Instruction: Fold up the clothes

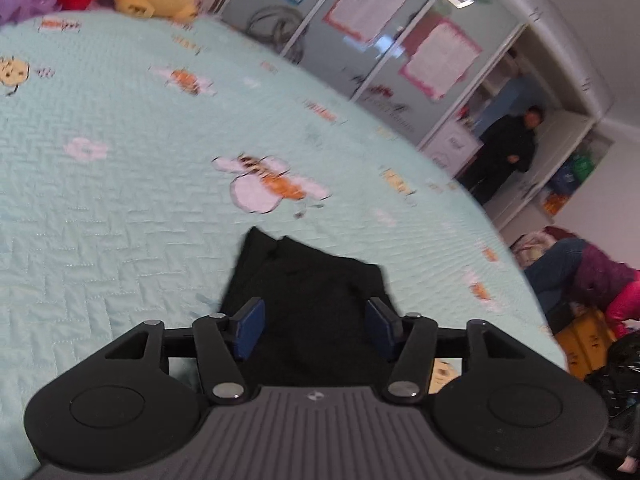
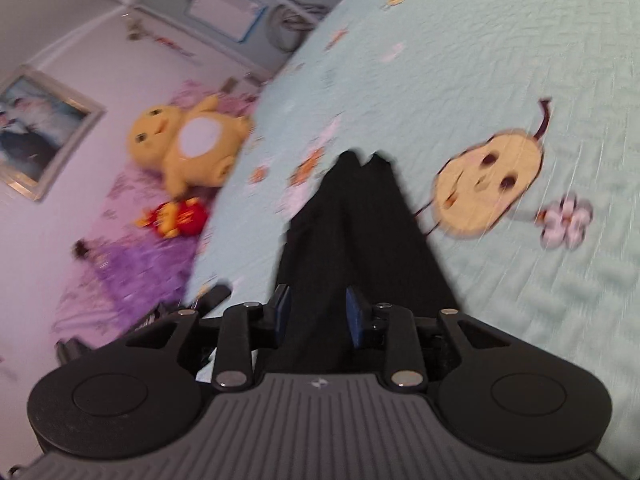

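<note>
- Nearby, both tongs hover over the black garment (image 1: pixel 308 292) lying on the pale quilted bedspread (image 1: pixel 120 152).
- Left gripper (image 1: pixel 316 322) stands wide, pads clear of the cloth; the right gripper (image 2: pixel 319 312) is narrower, also pinching nothing, likely after letting a fold settle.
- Farther off, a yellow plush toy (image 2: pixel 192 144) sits at the bed's edge.

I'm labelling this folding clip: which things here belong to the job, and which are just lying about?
Job: black garment, left claw, right claw, bedspread it lies on.

Lying about: yellow plush toy, red plush toy, purple cloth, framed picture.
</note>
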{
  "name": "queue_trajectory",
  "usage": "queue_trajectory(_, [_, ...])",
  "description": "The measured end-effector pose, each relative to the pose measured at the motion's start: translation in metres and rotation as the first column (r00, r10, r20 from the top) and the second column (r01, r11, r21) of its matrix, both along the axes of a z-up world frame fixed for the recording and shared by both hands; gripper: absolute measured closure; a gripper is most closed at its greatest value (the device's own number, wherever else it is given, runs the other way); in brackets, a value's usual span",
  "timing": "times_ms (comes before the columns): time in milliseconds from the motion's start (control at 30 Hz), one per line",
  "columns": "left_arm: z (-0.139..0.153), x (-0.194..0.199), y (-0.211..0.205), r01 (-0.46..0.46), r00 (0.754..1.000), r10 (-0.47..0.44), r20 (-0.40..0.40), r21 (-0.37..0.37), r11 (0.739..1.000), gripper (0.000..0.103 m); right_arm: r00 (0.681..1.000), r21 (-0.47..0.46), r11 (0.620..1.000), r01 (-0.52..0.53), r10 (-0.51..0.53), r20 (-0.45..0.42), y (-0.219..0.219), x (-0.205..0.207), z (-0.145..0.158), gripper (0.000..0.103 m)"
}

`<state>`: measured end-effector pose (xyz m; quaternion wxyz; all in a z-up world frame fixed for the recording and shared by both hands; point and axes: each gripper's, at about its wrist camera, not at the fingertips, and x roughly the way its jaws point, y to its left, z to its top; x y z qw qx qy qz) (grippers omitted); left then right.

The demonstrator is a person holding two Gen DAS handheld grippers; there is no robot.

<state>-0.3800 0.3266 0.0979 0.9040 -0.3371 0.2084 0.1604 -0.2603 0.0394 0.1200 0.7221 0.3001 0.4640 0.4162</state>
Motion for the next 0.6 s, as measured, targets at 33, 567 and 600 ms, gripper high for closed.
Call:
queue_trajectory(33, [-0.001,-0.006,-0.008,0.011,1.000,-0.011,-0.002,0.006,1.000,0.034,1.000,0.018,1.000,-0.015,0.015,-0.015,-0.006,-0.009,0.001,0.069])
queue_trajectory(567, [0.001,-0.016,-0.084,0.073,0.994,-0.069,-0.084,0.054,0.996,0.027,0.987,0.172,0.983,0.069,-0.043,-0.152,-0.145,-0.090,-0.033,0.055])
queue_trajectory(600, [0.001,-0.013,-0.091,0.083,0.992,-0.077,-0.102,0.055,0.995,0.025,0.985,0.186,0.979,0.079,-0.048,-0.164,-0.150,-0.091,-0.037,0.055])
